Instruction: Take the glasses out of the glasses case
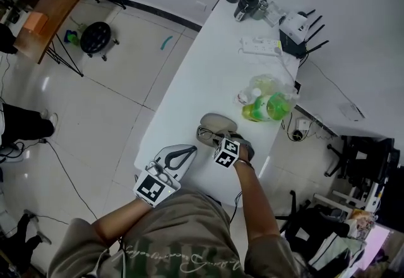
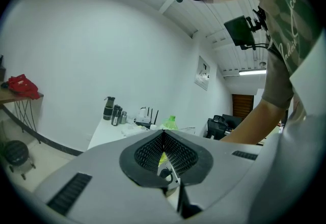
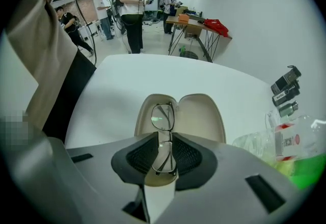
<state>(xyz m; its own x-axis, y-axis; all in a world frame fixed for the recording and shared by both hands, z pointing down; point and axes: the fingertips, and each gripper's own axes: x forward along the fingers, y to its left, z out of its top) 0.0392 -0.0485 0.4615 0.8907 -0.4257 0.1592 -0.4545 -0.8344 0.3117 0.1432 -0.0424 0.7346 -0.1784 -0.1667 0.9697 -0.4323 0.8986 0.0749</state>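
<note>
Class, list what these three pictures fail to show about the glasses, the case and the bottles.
1. The glasses: the lower half is partly covered in the right gripper view by the right gripper's pads.
2. Whether the glasses touch the case: too small to tell in the head view.
3. Print on the bottles: blurred in the right gripper view and cut off by the edge.

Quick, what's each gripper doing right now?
Left gripper: closed, nothing in it.
Right gripper: closed on the glasses, by the open glasses case.
</note>
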